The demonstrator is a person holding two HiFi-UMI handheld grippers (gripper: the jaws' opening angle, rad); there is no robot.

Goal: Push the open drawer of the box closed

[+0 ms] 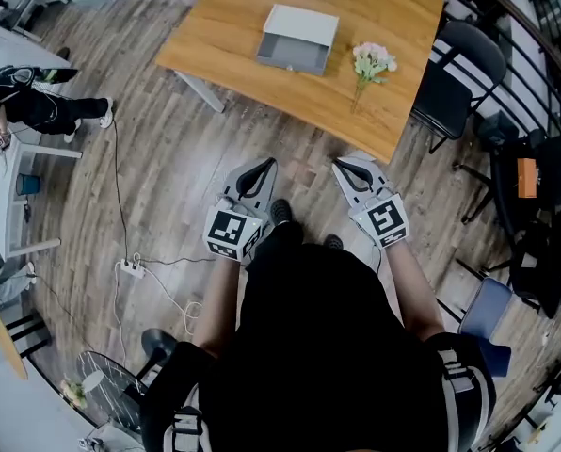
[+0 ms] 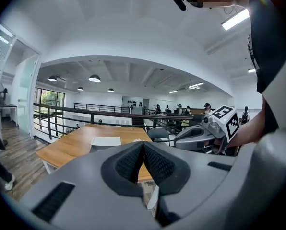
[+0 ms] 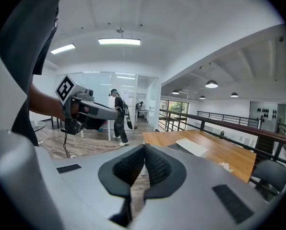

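Ahead of both grippers and well apart from their tips, a wooden table (image 1: 226, 36) carried a grey box (image 1: 305, 21). Its drawer (image 1: 290, 55) stood pulled out on the side facing the person. A small bunch of pale flowers (image 1: 372, 61) lay on the table to the right of the box, nearer the right gripper's line than the left's.

The left gripper (image 1: 261, 169) was held low in front of the person's body, over the plank floor (image 1: 168, 158) and short of the table's near edge. In its own view its ribbed black pads (image 2: 133, 163) met in a closed seam, with nothing between them. The box showed beyond them, slightly to their left.

The right gripper (image 1: 347, 167) hung beside the left at about the same height, the two apart and angled slightly toward each other. Its jaws were likewise pressed together on nothing, touching no object. From that gripper the box lay beyond the tips and off to the right.
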